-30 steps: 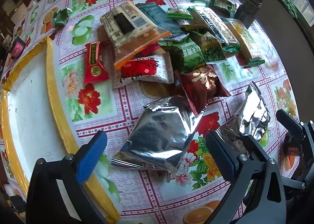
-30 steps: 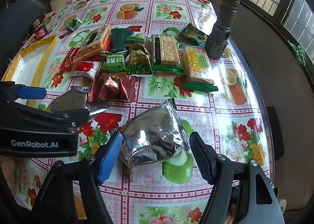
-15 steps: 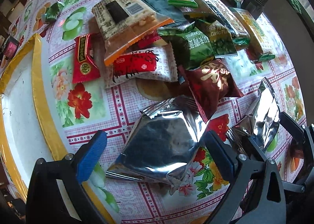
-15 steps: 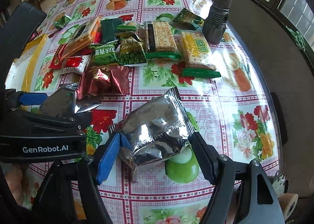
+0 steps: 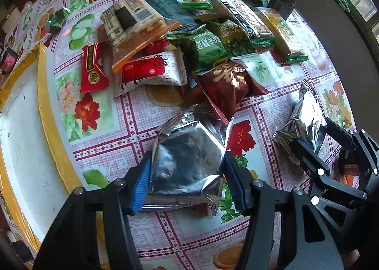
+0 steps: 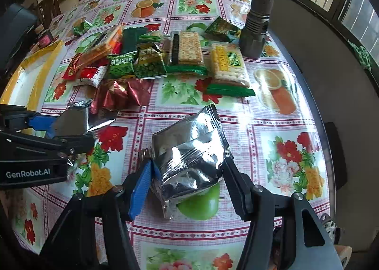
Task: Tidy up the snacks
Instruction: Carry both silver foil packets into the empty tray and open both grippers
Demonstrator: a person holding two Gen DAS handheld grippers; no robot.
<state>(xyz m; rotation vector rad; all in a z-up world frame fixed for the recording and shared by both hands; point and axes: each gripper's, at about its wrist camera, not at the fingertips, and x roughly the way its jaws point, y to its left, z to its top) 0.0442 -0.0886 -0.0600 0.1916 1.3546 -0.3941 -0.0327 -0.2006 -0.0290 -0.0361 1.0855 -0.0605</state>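
With both grippers pointing down at the floral tablecloth (image 6: 272,113), the left gripper (image 5: 187,180) has just closed its jaws, pads pressing both sides of a silver foil packet (image 5: 187,156) lying near the yellow-rimmed tray (image 5: 45,94). The right gripper (image 6: 187,184), jaws also just closing, pinches a second foil packet (image 6: 189,149) on the cloth, with the snack pile (image 6: 151,61) beyond.

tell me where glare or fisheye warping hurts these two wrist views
Left wrist view: fisheye bends the yellow tray rim into a curve; the silver packet between the left gripper pads mirrors light but stays sharp. Right wrist view: window glare washes out the tablecloth beside the flashlight; the second silver packet glints; edges darken.
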